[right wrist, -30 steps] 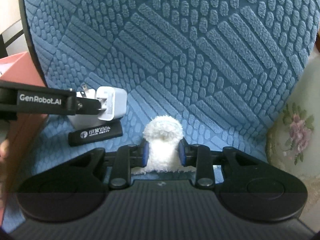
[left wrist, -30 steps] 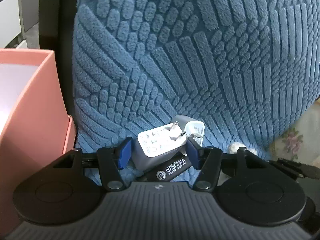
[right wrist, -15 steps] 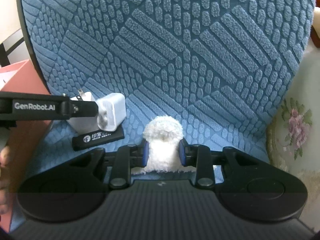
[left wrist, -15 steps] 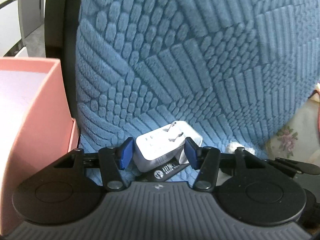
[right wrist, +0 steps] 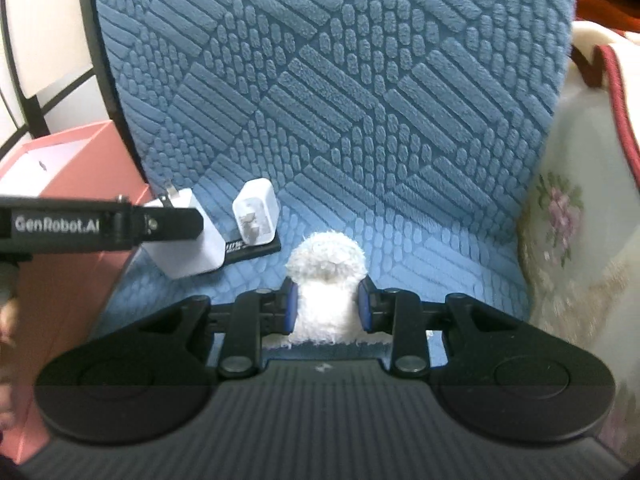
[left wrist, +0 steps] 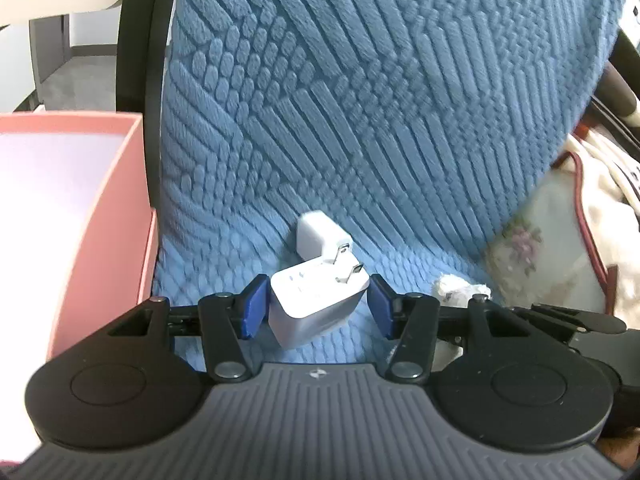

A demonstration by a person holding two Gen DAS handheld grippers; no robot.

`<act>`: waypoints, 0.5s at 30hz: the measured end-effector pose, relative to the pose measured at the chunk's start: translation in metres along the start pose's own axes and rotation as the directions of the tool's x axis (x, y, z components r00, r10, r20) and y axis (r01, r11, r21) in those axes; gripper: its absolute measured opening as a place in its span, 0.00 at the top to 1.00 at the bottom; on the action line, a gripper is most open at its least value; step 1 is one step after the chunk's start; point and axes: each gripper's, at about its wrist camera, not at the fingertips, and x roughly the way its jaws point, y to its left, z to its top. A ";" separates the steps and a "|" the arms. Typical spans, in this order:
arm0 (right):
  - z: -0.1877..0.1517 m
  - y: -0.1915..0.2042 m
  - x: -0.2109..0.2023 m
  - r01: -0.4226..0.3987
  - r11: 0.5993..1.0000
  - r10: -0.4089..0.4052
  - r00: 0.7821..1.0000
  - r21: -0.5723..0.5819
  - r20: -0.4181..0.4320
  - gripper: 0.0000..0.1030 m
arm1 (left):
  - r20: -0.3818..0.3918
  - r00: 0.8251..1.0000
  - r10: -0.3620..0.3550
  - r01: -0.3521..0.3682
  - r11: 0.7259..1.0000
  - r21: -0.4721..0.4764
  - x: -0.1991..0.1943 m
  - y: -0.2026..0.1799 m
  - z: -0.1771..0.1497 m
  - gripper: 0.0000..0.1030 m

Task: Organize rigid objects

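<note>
My left gripper (left wrist: 316, 306) is shut on a large white wall charger (left wrist: 308, 308), its two metal prongs pointing up and away, held just above the blue cushion (left wrist: 360, 120). A smaller white charger (left wrist: 320, 232) lies behind it; in the right wrist view that small charger (right wrist: 256, 212) leans on a flat black stick (right wrist: 260, 247). My right gripper (right wrist: 326, 306) is shut on a white fluffy bundle (right wrist: 324, 272). The left gripper's finger (right wrist: 100, 224) crosses the left of that view in front of the large charger (right wrist: 188, 252).
An open pink box (left wrist: 80, 200) with a pale inside stands to the left of the cushion, also seen as the pink box (right wrist: 60, 152). A floral cloth (right wrist: 568, 240) covers the seat to the right. A dark frame (left wrist: 148, 80) edges the cushion's left side.
The left gripper has lifted the large charger off the black stick and away from the small charger. The right gripper has also risen with the fluffy bundle. Both views have drawn back from the cushion.
</note>
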 end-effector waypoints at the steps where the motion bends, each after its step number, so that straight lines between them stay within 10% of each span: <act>1: -0.005 -0.001 -0.004 0.008 1.000 -0.008 1.000 0.007 -0.009 0.68 | -0.007 1.000 -0.006 0.006 1.000 0.000 -0.004 -0.001 -0.004 0.43; 15: -0.065 0.013 -0.056 0.114 0.985 -0.108 0.993 0.132 -0.054 0.68 | -0.110 0.994 -0.007 0.007 1.000 -0.006 -0.034 -0.005 -0.051 0.43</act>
